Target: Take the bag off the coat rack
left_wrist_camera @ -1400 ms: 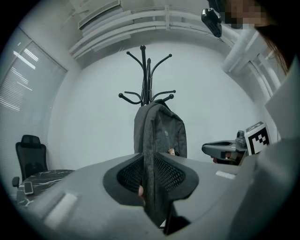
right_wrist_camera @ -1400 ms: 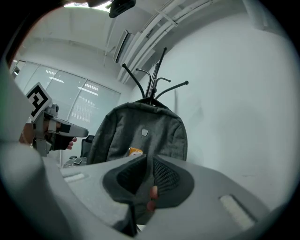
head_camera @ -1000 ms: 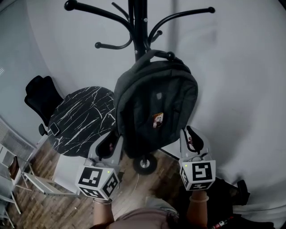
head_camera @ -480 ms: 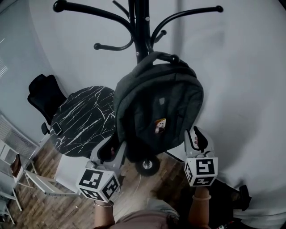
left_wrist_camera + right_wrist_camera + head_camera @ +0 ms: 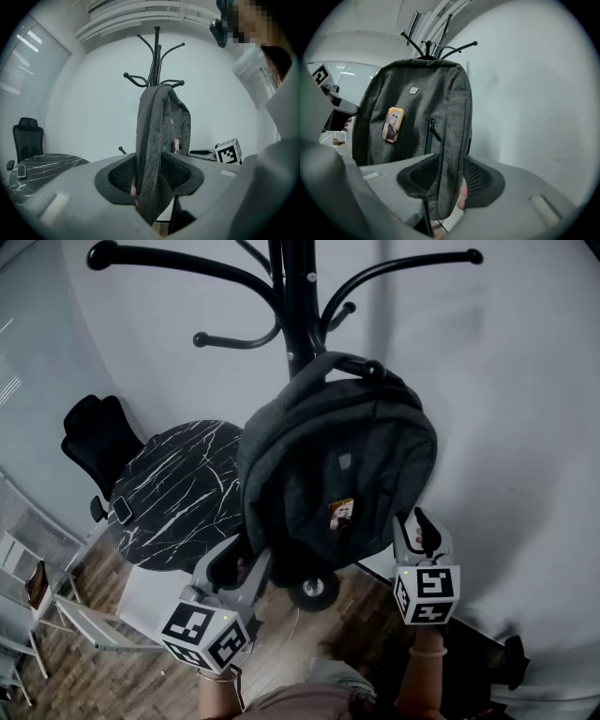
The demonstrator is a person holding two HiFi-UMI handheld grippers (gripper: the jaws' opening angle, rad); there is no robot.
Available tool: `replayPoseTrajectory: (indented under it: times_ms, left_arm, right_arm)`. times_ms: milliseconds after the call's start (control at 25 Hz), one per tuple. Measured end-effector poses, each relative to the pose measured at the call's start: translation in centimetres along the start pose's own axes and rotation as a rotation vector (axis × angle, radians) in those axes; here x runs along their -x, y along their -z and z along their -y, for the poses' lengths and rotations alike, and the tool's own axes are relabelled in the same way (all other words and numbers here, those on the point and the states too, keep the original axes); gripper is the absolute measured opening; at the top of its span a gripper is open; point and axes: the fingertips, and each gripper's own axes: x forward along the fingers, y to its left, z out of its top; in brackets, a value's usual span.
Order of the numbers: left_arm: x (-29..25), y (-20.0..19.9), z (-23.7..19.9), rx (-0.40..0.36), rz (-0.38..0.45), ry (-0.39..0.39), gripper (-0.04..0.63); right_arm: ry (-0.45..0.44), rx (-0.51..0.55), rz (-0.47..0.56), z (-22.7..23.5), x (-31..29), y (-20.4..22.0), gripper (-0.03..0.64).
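Plain white wall behind, grey bag [image 5: 337,465] hangs straight down from the coat rack [image 5: 298,324] at 12 o'clock, lower edges between the still-spreading jaws of the left hand-held gripper [image 5: 239,561] and right hand-held gripper [image 5: 419,529], both equally near.

My right gripper's [image 5: 449,180] jaws were opening around the lower side edge of the grey bag [image 5: 417,126]. The bag hung from the black coat rack [image 5: 433,47], with a small picture badge [image 5: 393,124] on its front.
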Motion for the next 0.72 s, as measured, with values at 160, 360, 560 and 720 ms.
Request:
replayPoseTrajectory:
  times_ms: [160, 360, 560, 720]
  left_arm:
    - [-0.7, 0.9, -0.3, -0.009, -0.040, -0.008, 0.186]
    - [-1.7, 2.1, -0.3, -0.002, -0.076, -0.002, 0.195]
    - [-2.5, 2.9, -0.5, -0.007, -0.102, 0.002, 0.195]
    - [-2.9, 3.3, -0.6, -0.024, -0.109, 0.003, 0.195]
  right_arm:
    - [-0.012, -0.022, -0.017, 0.3, -0.8, 0.9, 0.167]
    - [-0.038, -0.049, -0.034, 0.3, -1.7, 1.8, 0.190]
    - [-0.055, -0.055, -0.055, 0.3, -2.7, 2.7, 0.209]
    - [-0.065, -0.069, -0.053, 0.3, -3.3, 2.9, 0.215]
